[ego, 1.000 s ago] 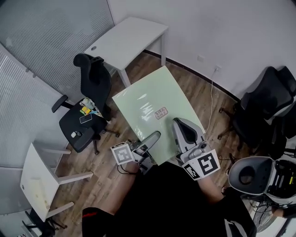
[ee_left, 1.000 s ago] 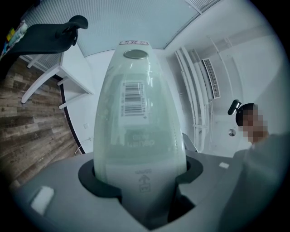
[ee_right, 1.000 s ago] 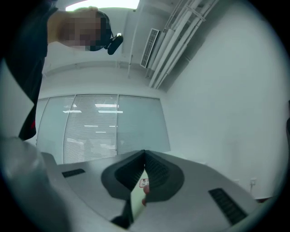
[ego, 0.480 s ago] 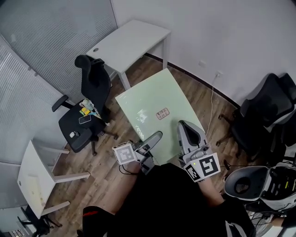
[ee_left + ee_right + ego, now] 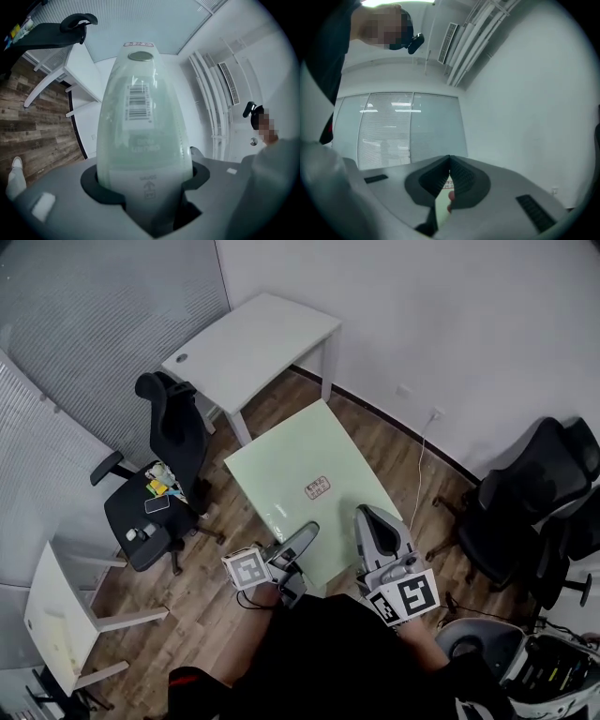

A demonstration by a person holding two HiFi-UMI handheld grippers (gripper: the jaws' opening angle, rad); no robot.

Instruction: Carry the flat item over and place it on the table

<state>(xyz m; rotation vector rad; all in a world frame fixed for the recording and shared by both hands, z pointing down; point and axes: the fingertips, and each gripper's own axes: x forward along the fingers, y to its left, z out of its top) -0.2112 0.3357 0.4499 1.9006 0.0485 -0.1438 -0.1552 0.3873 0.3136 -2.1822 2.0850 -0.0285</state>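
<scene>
A pale green flat panel with a small red-printed label is held level over the wood floor, in front of the white table. My left gripper is shut on its near edge at the left. My right gripper is shut on the same edge at the right. In the left gripper view the panel, with a barcode sticker, runs away from the left gripper. In the right gripper view the right gripper pinches a thin slice of the panel.
A black office chair stands left of the panel, with small items on a second chair's seat. A white chair is at the lower left. More black chairs line the right wall. A cable lies on the floor.
The person has walked on with the panel. The chairs at the left and the grey round thing at the lower right have slid down and outward in view. Both grips are unchanged.
</scene>
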